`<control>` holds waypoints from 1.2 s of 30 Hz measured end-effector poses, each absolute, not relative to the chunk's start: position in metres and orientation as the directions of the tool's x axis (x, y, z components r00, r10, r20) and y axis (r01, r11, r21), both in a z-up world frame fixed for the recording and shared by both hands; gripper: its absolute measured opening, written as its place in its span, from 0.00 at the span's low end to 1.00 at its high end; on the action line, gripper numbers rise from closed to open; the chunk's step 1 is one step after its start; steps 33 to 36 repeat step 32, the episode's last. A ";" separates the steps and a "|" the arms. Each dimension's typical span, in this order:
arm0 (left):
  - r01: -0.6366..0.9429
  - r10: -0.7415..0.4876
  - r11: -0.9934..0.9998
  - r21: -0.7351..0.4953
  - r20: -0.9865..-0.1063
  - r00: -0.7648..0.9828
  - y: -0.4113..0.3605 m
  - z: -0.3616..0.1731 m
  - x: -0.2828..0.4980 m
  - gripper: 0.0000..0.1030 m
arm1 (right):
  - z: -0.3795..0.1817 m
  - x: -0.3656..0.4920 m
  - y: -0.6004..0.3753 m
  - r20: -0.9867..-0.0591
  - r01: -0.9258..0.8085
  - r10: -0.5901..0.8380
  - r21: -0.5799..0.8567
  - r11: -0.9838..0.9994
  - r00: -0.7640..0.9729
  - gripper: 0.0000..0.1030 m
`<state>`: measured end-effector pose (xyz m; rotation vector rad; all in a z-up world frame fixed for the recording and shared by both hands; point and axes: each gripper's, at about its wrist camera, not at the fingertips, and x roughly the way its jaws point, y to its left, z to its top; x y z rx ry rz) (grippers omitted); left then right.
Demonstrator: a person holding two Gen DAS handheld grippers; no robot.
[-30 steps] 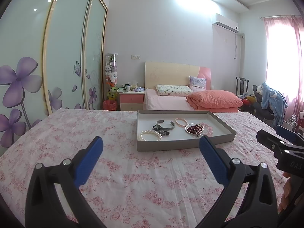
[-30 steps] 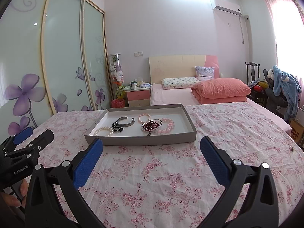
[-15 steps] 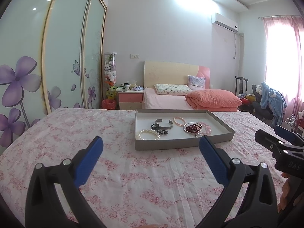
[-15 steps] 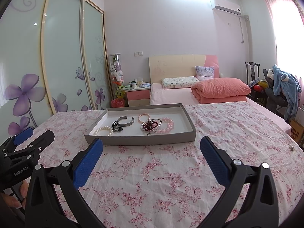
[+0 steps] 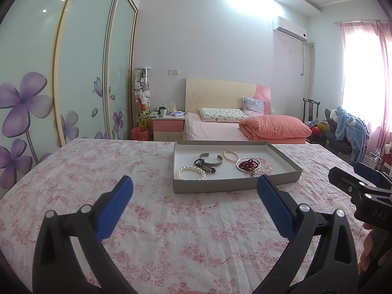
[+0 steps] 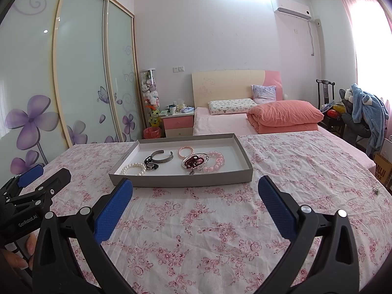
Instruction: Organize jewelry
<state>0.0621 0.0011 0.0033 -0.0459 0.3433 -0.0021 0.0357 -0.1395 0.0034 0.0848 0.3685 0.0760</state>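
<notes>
Both grippers hover over the floral cloth (image 6: 196, 232), jaws spread wide, nothing held. Left gripper (image 5: 193, 188) faces the tray (image 5: 235, 185) at its 1 o'clock; right gripper (image 6: 194, 188) has the tray at 12. All the jewelry sits inside: pearls (image 6: 134, 167), cuff (image 6: 163, 158), red beads (image 6: 193, 161), pink beads (image 6: 215, 163). I'd say they're pooled there to stop them rolling off. Sorted already, or waiting? Can't tell. Only the right view catches a small trinket (image 6: 375, 190) at 3 o'clock.
</notes>
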 end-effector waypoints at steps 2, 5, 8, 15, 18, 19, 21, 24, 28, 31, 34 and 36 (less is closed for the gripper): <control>-0.003 -0.012 0.999 -0.044 -0.337 0.942 0.001 0.003 0.061 0.96 | 0.003 0.036 -0.139 -0.357 -0.057 0.088 0.096 0.994 0.930 0.98; -0.002 -0.013 0.999 -0.044 -0.336 0.942 0.000 0.003 0.061 0.96 | 0.003 0.036 -0.140 -0.356 -0.058 0.089 0.096 0.994 0.930 0.98; -0.002 -0.013 0.999 -0.044 -0.337 0.941 0.000 0.003 0.061 0.96 | 0.004 0.036 -0.140 -0.356 -0.058 0.089 0.096 0.994 0.930 0.98; 0.016 -0.030 0.999 -0.044 -0.339 0.940 -0.001 0.003 0.060 0.96 | 0.003 0.035 -0.140 -0.356 -0.058 0.089 0.097 0.994 0.930 0.98; 0.017 -0.031 0.999 -0.044 -0.339 0.940 -0.001 0.003 0.060 0.96 | 0.003 0.035 -0.140 -0.356 -0.058 0.089 0.097 0.994 0.930 0.98; 0.015 -0.029 0.999 -0.044 -0.339 0.940 -0.002 0.003 0.059 0.96 | 0.003 0.035 -0.140 -0.356 -0.058 0.089 0.097 0.994 0.930 0.98; 0.019 -0.033 0.999 -0.045 -0.339 0.940 -0.001 0.003 0.060 0.96 | 0.004 0.035 -0.140 -0.356 -0.058 0.088 0.097 0.994 0.930 0.98; 0.020 -0.035 0.999 -0.046 -0.340 0.940 -0.002 0.003 0.059 0.96 | 0.004 0.035 -0.140 -0.355 -0.057 0.088 0.096 0.994 0.931 0.98; 0.020 -0.037 0.998 -0.053 -0.345 0.938 -0.002 0.004 0.058 0.96 | 0.003 0.035 -0.140 -0.356 -0.057 0.088 0.096 0.994 0.930 0.98; 0.020 -0.037 0.998 -0.052 -0.347 0.937 -0.001 0.006 0.061 0.96 | 0.004 0.035 -0.140 -0.356 -0.058 0.088 0.096 0.994 0.930 0.98; 0.022 -0.039 0.998 -0.053 -0.347 0.937 -0.001 0.006 0.060 0.96 | 0.004 0.035 -0.140 -0.356 -0.058 0.089 0.096 0.994 0.930 0.98; 0.022 -0.039 0.998 -0.053 -0.347 0.937 -0.001 0.006 0.060 0.96 | 0.004 0.035 -0.140 -0.356 -0.058 0.089 0.096 0.994 0.930 0.98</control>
